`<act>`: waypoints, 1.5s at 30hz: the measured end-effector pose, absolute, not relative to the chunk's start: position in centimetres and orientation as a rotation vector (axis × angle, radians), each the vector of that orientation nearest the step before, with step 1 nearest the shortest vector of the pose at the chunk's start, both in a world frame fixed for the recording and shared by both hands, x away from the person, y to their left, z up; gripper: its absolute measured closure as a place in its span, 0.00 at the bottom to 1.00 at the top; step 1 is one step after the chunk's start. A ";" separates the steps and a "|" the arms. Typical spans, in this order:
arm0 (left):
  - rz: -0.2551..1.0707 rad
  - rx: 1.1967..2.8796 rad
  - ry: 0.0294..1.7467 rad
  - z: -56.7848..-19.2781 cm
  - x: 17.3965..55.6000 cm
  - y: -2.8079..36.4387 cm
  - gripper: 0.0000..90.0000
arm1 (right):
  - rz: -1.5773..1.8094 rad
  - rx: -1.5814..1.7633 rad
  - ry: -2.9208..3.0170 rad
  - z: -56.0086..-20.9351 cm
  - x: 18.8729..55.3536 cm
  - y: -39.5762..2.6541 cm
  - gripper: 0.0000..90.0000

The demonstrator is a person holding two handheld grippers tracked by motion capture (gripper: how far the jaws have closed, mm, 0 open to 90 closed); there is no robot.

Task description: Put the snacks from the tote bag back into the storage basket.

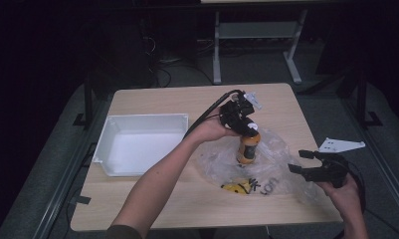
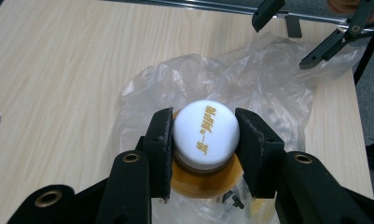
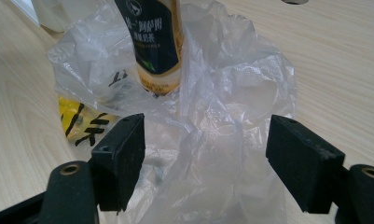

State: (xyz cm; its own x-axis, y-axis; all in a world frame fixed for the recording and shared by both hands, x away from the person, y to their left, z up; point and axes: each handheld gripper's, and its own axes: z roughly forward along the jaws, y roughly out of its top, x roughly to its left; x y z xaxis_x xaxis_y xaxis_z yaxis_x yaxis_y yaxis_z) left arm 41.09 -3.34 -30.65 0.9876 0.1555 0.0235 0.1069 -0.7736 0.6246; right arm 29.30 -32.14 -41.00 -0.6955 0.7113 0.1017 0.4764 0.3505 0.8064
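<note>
Now left gripper (image 2: 204,156) fingers clamp bottle (image 1: 248,147) cap from above; right gripper (image 3: 205,161) fingers wide, straddling plastic bag (image 3: 222,93).

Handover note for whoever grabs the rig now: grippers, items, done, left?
Left hand-held gripper: shut on the white cap of the bottle, which stands upright in the clear plastic bag.
Right hand-held gripper: open, jaws either side of the bag's edge, not pinching.
White bin: empty, left of the bag.
Done: bottle gripped.
Left: probably lift it out and move it to the bin.
</note>
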 end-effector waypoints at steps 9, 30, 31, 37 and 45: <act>0.108 2.415 0.177 -27.9 40.5 -2.4 0.66 | 1.266 1.066 2.341 -41.0 29.2 -32.2 0.30; 0.171 2.418 0.128 -24.3 38.1 -0.5 0.66 | 1.257 1.071 2.340 -41.1 29.1 -32.1 0.31; 0.171 2.414 0.127 -24.1 38.1 -0.3 0.66 | 1.256 1.071 2.339 -41.1 29.1 -32.1 0.31; 0.186 2.418 0.127 -23.5 37.6 1.0 0.66 | 1.256 1.071 2.339 -41.1 29.1 -32.0 0.31; 0.207 2.426 0.125 -22.7 37.4 3.3 0.66 | 1.246 1.074 2.346 -41.2 29.2 -31.8 0.31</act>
